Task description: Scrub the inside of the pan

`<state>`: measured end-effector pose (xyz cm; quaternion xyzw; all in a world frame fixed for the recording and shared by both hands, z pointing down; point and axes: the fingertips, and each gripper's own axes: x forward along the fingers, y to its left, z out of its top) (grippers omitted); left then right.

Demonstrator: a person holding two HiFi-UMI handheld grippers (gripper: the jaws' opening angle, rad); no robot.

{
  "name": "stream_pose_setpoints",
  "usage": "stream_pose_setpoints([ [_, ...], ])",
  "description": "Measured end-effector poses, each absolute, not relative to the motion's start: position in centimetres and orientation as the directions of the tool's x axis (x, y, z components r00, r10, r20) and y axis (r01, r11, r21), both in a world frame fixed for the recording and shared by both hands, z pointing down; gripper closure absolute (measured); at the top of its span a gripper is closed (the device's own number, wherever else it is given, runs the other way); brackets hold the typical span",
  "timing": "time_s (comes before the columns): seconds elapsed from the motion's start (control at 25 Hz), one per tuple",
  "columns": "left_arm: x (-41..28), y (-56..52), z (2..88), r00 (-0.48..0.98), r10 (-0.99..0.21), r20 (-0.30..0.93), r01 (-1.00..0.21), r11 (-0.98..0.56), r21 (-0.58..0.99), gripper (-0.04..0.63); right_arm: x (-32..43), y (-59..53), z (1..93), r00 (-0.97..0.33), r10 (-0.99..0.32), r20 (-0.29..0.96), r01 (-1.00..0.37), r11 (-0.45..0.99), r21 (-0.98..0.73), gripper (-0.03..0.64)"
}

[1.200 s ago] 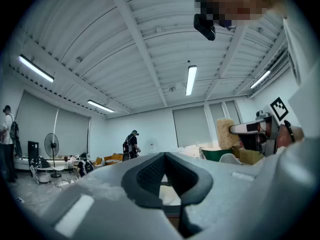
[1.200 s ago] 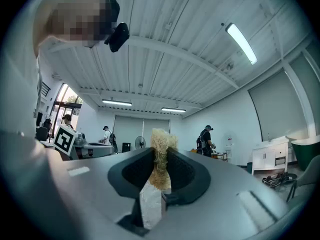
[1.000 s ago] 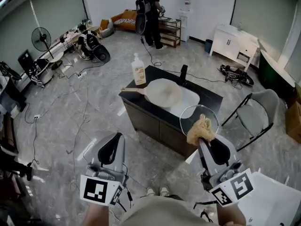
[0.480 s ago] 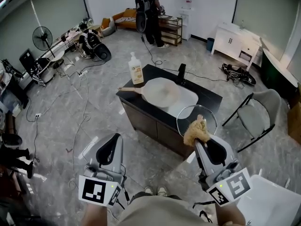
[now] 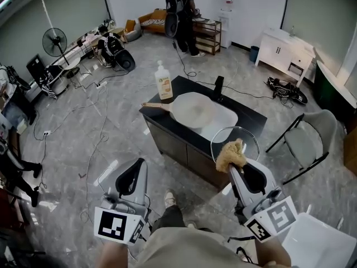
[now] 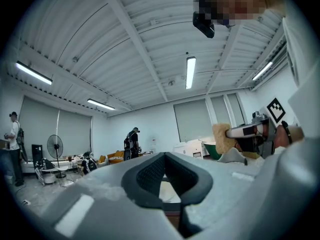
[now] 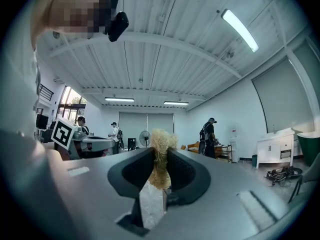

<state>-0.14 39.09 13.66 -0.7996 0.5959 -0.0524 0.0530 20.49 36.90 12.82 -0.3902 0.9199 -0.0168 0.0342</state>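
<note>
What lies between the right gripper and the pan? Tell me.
A glass lid, in the head view: past the right gripper and its scrubber, short of the pan.

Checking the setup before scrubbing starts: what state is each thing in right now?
Left gripper: shut, empty.
Right gripper: shut on the scrubber.
Scrubber: clamped, held in the air.
Pan: lying over the sink, untouched.
Soap bottle: upright on the counter.
Folding chair: unfolded, standing.

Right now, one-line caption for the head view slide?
Short of the sink counter, right tongs grip a fibrous scrubber, left tongs shut and empty; the pan rests on it.
</note>
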Motion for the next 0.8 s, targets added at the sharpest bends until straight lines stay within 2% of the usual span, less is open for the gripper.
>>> stream_pose_setpoints([
  [0.8,-6.3,25.7,16.8,0.345,-0.936,0.073,-0.924,-0.352,-0.15,0.594,12.7,24.3,16.5,-0.696,-0.717,0.035,-0.718,0.694,-0.048,0.535],
])
